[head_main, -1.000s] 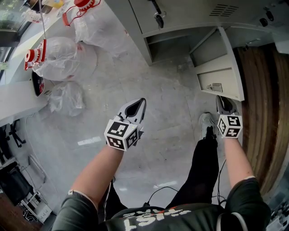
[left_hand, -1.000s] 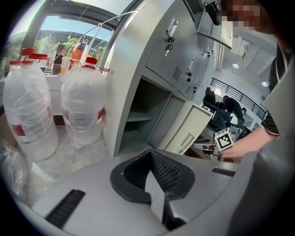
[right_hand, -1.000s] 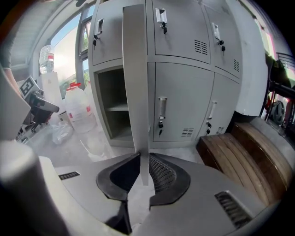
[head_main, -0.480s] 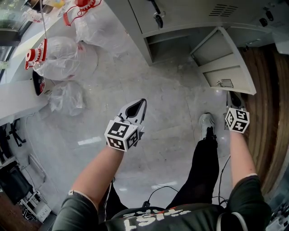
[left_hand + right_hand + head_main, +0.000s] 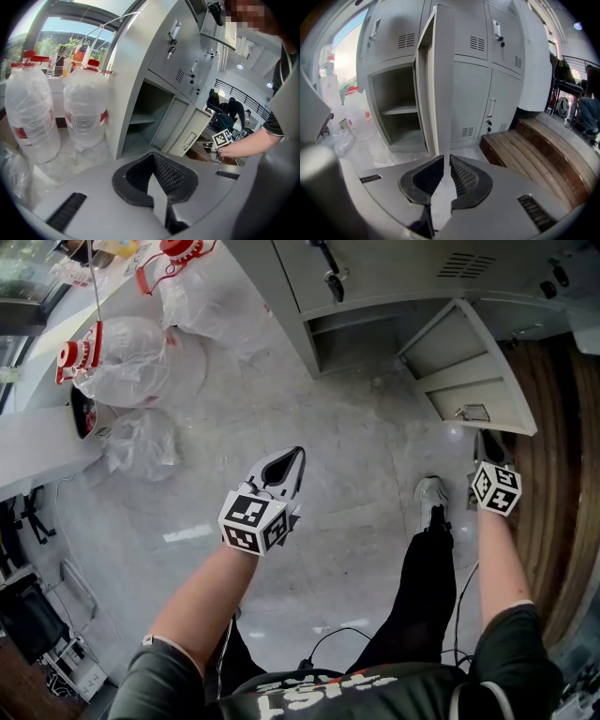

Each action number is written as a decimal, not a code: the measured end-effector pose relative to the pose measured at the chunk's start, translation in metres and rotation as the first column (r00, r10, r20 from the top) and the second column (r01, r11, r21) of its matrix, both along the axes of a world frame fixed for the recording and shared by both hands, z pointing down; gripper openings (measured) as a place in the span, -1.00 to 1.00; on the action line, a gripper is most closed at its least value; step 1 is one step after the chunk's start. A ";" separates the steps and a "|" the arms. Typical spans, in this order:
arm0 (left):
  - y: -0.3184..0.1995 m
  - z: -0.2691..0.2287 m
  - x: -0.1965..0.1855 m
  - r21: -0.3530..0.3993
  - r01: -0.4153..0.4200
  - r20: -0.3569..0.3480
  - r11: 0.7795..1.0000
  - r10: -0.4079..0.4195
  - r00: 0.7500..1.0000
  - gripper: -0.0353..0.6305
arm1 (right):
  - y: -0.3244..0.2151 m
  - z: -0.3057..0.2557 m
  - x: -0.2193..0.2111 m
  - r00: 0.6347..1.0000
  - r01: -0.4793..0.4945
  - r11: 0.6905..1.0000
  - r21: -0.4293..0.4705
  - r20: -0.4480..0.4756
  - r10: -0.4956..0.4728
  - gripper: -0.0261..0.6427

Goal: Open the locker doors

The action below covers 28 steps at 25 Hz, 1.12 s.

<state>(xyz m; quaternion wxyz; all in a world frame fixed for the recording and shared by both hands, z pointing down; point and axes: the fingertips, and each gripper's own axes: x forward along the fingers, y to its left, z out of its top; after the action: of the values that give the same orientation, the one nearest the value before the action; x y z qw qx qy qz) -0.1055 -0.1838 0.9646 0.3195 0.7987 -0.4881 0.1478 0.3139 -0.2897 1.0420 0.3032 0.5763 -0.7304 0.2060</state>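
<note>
Right gripper: jaws drawn in to a thin slit and pinching the free edge of the locker door, which stands edge-on straight ahead of the tips and runs down into the slit. In the head view it sits at the door's outer edge, just below the small latch plate. The door is the lower one of the left column, swung well out from the locker; the open compartment behind it shows one shelf and bare grey walls. The neighbouring doors to the right are shut (keys hang in two of the locks). A wooden bench runs along the right of the locker bank. Left gripper: jaws pressed together, nothing between them, touching nothing. It is held over the pale stone floor, well apart from the locker, with its marker cube turned toward the head camera. Large water bottles wrapped in plastic film stand on the floor left of the locker. The person's shoe is near the right gripper.
</note>
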 end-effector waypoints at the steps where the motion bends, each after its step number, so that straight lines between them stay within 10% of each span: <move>1: 0.000 0.000 0.000 0.000 0.000 -0.001 1.000 0.000 1.000 -0.90 | 0.004 0.004 0.002 1.000 -0.019 1.000 -0.012 0.012 0.020 -0.73; 12: 0.010 -0.037 -0.007 0.022 0.014 -0.038 1.000 -0.013 0.999 -0.90 | 0.077 -0.006 -0.063 0.995 0.054 0.989 -0.136 0.095 -0.041 -0.73; 28: 0.003 -0.247 -0.025 0.174 0.000 -0.090 0.985 0.016 0.996 -0.90 | 0.065 -0.250 -0.195 0.951 0.143 0.989 0.035 0.271 -0.147 -0.73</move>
<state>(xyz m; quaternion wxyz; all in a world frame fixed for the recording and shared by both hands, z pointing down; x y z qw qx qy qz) -0.1302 -0.1810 0.7178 0.2701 0.8314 -0.4807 0.0693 0.1191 -0.2248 0.7918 0.2095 0.4895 -0.8071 0.2553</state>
